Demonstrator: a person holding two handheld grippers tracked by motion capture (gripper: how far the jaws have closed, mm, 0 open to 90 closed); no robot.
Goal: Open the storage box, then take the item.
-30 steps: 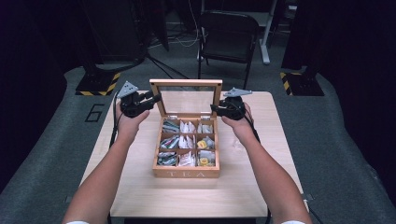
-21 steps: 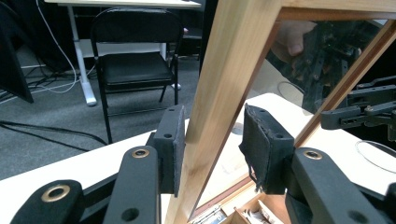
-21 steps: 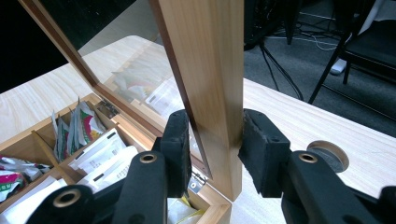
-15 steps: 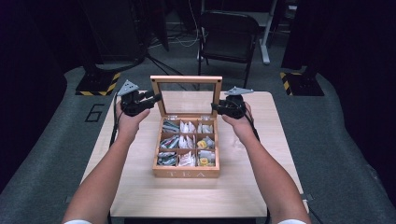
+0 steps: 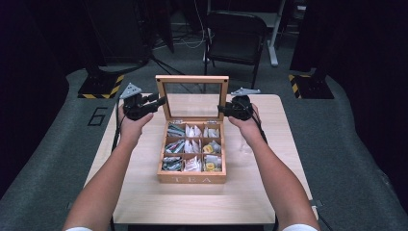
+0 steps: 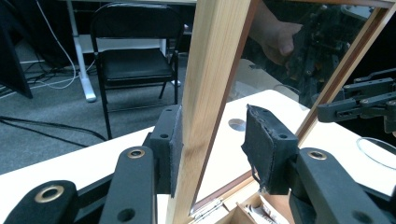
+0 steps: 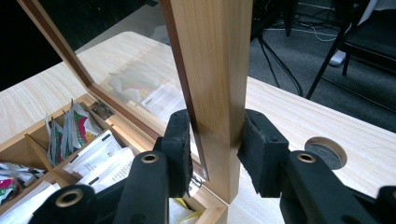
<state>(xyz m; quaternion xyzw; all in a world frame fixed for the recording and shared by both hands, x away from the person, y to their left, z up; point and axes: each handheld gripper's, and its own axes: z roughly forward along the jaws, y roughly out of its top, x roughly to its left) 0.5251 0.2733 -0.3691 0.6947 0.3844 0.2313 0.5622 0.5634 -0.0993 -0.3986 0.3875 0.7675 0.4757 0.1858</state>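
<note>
A wooden tea box [image 5: 192,179] stands open in the middle of the table, its compartments full of tea bags [image 5: 192,147]. Its glass-paned lid [image 5: 192,79] stands upright at the back. My left gripper [image 5: 161,101] is at the lid's left rail [image 6: 210,70]. One pad [image 6: 173,144] lies against the wood and the other pad [image 6: 266,144] stands off it, so the left gripper [image 6: 217,140] is open; its jaws have just been opening. My right gripper [image 5: 222,108] is shut on the lid's right rail [image 7: 210,56], with both pads of the right gripper [image 7: 217,140] pressed to the wood.
The light wooden table [image 5: 144,202] has bare room in front of and beside the box, and a round cable hole [image 7: 324,151] near its back. A black folding chair [image 5: 235,41] stands behind the table. A thin cable loop [image 6: 373,151] lies on the tabletop.
The lid's top edge stands a little higher than a second ago. Both hands have kept their places at the lid's sides.
</note>
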